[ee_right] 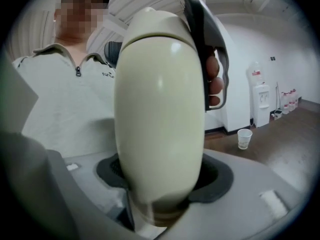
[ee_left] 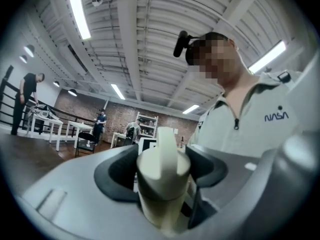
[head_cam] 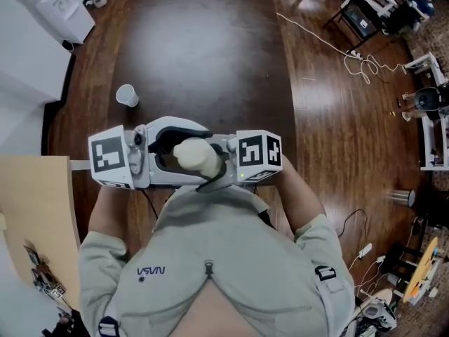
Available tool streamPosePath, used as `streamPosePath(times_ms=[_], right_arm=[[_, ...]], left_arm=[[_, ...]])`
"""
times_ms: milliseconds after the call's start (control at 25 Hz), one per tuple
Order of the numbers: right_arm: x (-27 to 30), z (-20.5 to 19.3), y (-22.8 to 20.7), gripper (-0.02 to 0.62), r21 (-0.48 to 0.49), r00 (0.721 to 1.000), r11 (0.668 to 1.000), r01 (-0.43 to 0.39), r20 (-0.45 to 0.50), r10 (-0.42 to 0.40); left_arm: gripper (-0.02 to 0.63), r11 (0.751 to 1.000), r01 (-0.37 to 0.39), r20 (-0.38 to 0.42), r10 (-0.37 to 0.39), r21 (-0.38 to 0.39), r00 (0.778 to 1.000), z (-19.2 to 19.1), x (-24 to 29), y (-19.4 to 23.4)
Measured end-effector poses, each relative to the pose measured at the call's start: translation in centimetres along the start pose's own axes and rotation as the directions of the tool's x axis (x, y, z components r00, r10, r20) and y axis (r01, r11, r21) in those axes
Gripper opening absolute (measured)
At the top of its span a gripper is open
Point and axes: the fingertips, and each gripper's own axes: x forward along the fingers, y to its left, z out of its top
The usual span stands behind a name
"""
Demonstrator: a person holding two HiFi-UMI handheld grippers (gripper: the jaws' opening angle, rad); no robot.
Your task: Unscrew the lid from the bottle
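A cream bottle [head_cam: 198, 157] is held level in front of the person's chest, between the two grippers. My left gripper [head_cam: 184, 152] comes in from the left. In the left gripper view its dark pads [ee_left: 117, 171] hug both sides of the ridged cream lid [ee_left: 162, 159], so it is shut on the lid. My right gripper [head_cam: 216, 166] comes in from the right. In the right gripper view its pads [ee_right: 217, 176] clamp the smooth bottle body [ee_right: 160, 119]. A seam marks the lid [ee_right: 155, 21] at the bottle's far end, and a jaw of the left gripper lies along it.
A paper cup [head_cam: 127, 95] stands on the dark wood floor ahead, with a white water dispenser [head_cam: 56, 5] in the far left corner. A light wooden tabletop [head_cam: 35, 209] is at my left. Cables [head_cam: 361, 62] and equipment line the right side.
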Motion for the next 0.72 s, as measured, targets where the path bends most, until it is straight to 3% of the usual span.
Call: streamPosePath(times_ms=[160, 280, 400, 520, 600, 640, 720], right_arm=[[-0.3, 0.0, -3.0, 0.304, -0.024, 0.98, 0.98, 0.199, 0.006, -0.199], [-1.0, -0.2, -6.2, 0.303, -0.031, 0.909, 0.908, 0.417, 0.018, -0.417], [-2.4, -0.7, -9.4, 0.304, 0.0, 0.765, 0.765, 0.643, 0.035, -0.643], [-4.1, -1.0, -11.8, 0.304, 0.023, 0.579, 0.58, 0.815, 0.016, -0.815], [-4.9, -1.5, -12.7, 0.304, 0.03, 0.474, 0.474, 0.88, -0.006, -0.88], [-5.1, -1.8, -13.1, 0.304, 0.034, 0.434, 0.433, 0.901, -0.01, -0.901], [-5.4, -2.2, -13.5, 0.304, 0.04, 0.378, 0.377, 0.925, -0.013, -0.926]], left_arm=[[0.305, 0.988, -0.153, -0.004, 0.153, 0.025, 0.988, -0.1, 0.0, 1.7], [0.304, 0.948, -0.313, -0.008, 0.314, 0.049, 0.949, -0.5, -0.1, 3.4], [0.304, 0.858, -0.509, 0.01, 0.509, 0.072, 0.861, -1.0, -0.8, 5.6], [0.304, 0.733, -0.679, 0.044, 0.677, 0.039, 0.734, -1.4, -1.9, 7.2], [0.304, 0.659, -0.752, 0.058, 0.751, 0.011, 0.658, -1.9, -2.4, 7.9], [0.304, 0.628, -0.778, 0.059, 0.777, 0.002, 0.627, -2.2, -2.5, 8.2], [0.304, 0.585, -0.811, 0.057, 0.81, -0.015, 0.584, -2.6, -2.7, 8.6]])
